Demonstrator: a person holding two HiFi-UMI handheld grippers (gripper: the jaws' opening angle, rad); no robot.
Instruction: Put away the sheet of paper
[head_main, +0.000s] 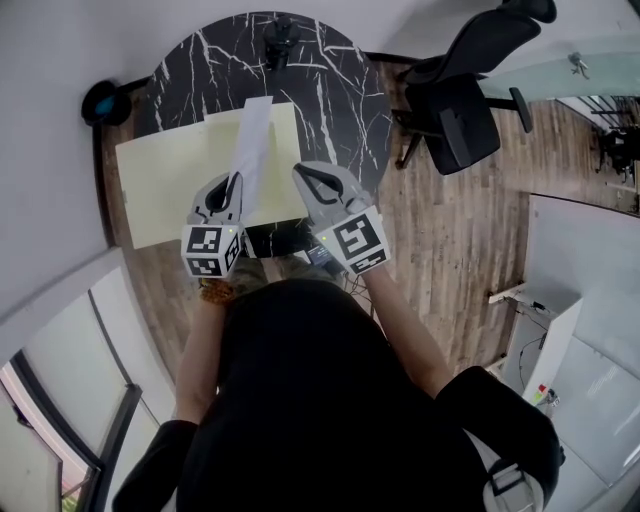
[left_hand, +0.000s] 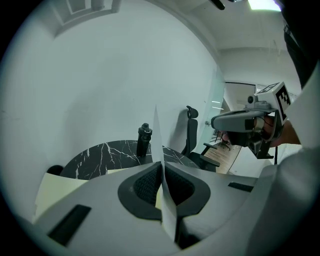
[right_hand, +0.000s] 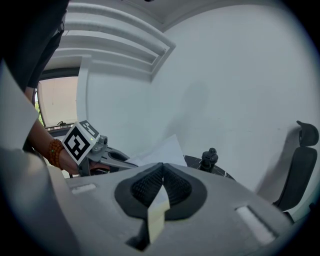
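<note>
- The sheet of paper (head_main: 254, 140) is pinched at its near end by the left hand-held gripper (head_main: 238, 181), whose jaws are closed flat on it in the left gripper view.
- The paper is held up over the table (head_main: 335, 90), above a large pale yellow cover (head_main: 165, 185) that lies flat there.
- The right hand-held gripper (head_main: 303, 176) is closed on a pale yellow edge (right_hand: 155, 216), apparently the near border of that cover.
- The paper's long axis runs away from the person. Its free end points toward the dark bottle (head_main: 281, 40) at the far rim and is tilted upward, so the paper looks narrow from the head view.
- The task is judged partly done: the paper has been grasped and lifted, but it has not been put away. Opening the cover and sliding the paper in appear to remain.
</note>
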